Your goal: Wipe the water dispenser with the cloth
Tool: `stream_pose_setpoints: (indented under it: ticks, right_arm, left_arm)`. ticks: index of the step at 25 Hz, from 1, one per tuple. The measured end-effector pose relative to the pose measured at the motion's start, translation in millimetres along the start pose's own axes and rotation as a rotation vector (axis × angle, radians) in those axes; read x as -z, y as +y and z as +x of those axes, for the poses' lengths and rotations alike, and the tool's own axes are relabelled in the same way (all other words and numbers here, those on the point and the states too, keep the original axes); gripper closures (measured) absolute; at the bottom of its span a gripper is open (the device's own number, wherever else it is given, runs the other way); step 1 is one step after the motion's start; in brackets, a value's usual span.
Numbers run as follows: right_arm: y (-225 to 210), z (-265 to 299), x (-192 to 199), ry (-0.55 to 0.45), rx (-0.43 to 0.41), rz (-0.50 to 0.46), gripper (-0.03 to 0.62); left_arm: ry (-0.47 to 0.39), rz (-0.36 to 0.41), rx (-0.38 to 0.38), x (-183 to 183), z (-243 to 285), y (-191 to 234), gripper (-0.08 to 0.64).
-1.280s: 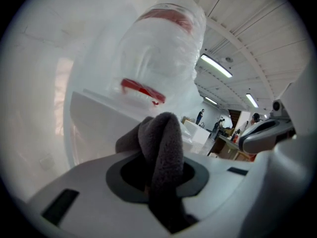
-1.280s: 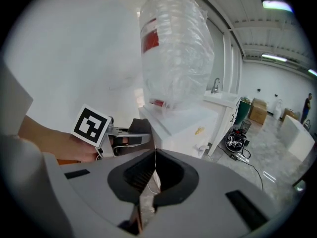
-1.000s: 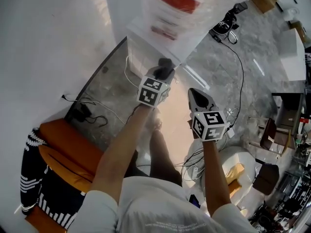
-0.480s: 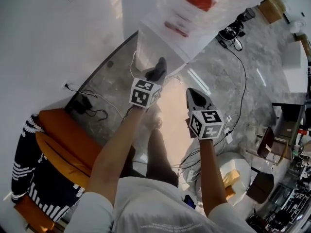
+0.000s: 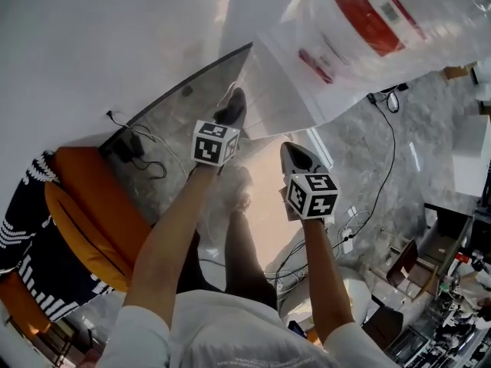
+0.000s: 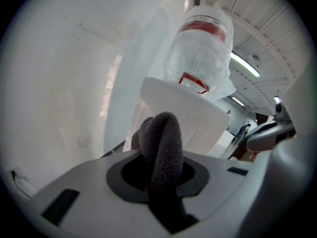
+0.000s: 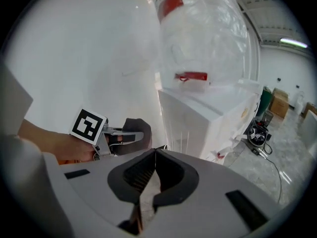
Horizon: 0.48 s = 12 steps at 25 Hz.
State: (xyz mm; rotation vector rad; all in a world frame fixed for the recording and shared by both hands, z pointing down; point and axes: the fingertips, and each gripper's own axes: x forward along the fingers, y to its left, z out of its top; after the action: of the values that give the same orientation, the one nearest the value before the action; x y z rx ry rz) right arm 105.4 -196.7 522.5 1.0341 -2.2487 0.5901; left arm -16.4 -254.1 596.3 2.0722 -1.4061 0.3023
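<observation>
The white water dispenser [image 5: 285, 90] stands ahead, topped by a clear bottle [image 5: 399, 14] with a red label. My left gripper [image 5: 230, 115] is shut on a dark grey cloth [image 5: 232, 106], a little short of the dispenser's left side. In the left gripper view the folded cloth [image 6: 161, 145] stands up between the jaws, below the dispenser [image 6: 193, 120] and bottle [image 6: 203, 53]. My right gripper [image 5: 291, 152] is shut and holds nothing. The right gripper view has its jaws [image 7: 154, 155] meeting at a seam, with the left gripper [image 7: 130, 132] and dispenser [image 7: 208, 120] beyond.
An orange chair [image 5: 88, 221] draped with a dark striped garment stands at the left. A black adapter and cables [image 5: 129, 150] lie on the grey marble floor by the wall. More cables [image 5: 387, 140] run along the floor right of the dispenser. Furniture crowds the lower right.
The view has swung, so the dispenser and bottle now sit further right and look larger. Both grippers have shifted slightly left in view. The left still holds the cloth.
</observation>
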Motion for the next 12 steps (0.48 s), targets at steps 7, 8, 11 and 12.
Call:
stream_pose_setpoints:
  ticks: [7, 8, 11, 12]
  right_arm:
    - [-3.0, 60.1, 8.8, 0.101, -0.09, 0.027, 0.577]
    - [-1.8, 67.9, 13.4, 0.117, -0.101, 0.032, 0.577]
    - [-0.4, 85.5, 30.4, 0.181, -0.132, 0.033, 0.577]
    - [-0.7, 89.9, 35.0, 0.2, -0.14, 0.032, 0.577]
  left_arm:
    - [0.03, -0.064, -0.062, 18.2, 32.8, 38.5, 0.486]
    - [0.033, -0.079, -0.072, 21.5, 38.8, 44.5, 0.486]
    - [0.023, -0.104, -0.08, 27.3, 60.8, 54.0, 0.486]
    - [0.015, -0.111, -0.083, 27.6, 68.8, 56.2, 0.486]
